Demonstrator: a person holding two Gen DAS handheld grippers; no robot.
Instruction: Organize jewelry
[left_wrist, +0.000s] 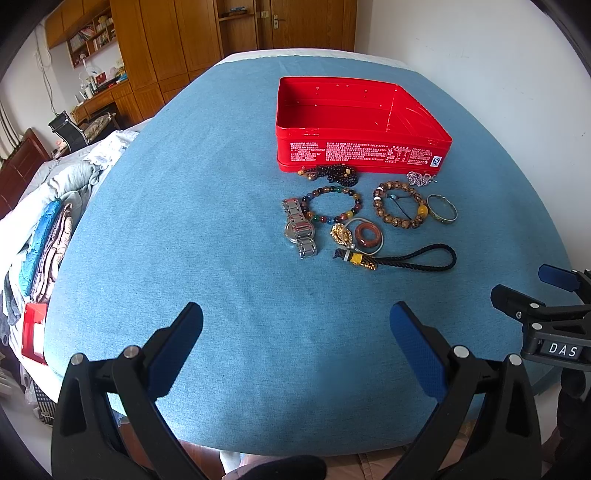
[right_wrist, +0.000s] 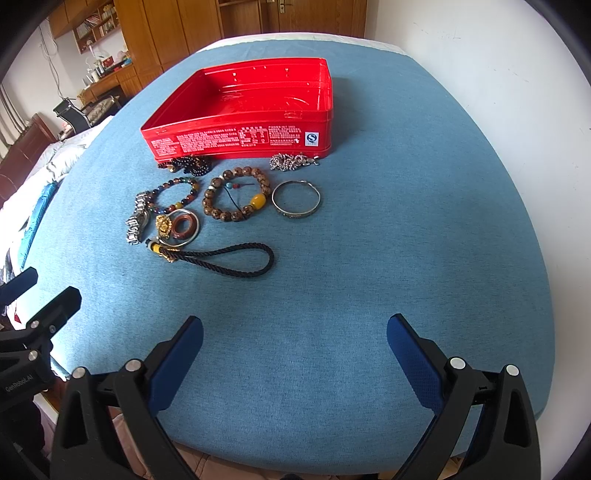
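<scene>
Both the left claw (left_wrist: 295, 325) and right claw (right_wrist: 294, 338) hover released and empty over the blue worktop (right_wrist: 369, 258), the jewelry (right_wrist: 236, 199) clustered just near of the red tin (right_wrist: 240, 142).

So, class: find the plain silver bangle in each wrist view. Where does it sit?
Left wrist view: the silver bangle lies right of centre, at the far right of the jewelry cluster.
Right wrist view: the bangle sits at centre.
Shared landmark: the red tin behind it.
</scene>
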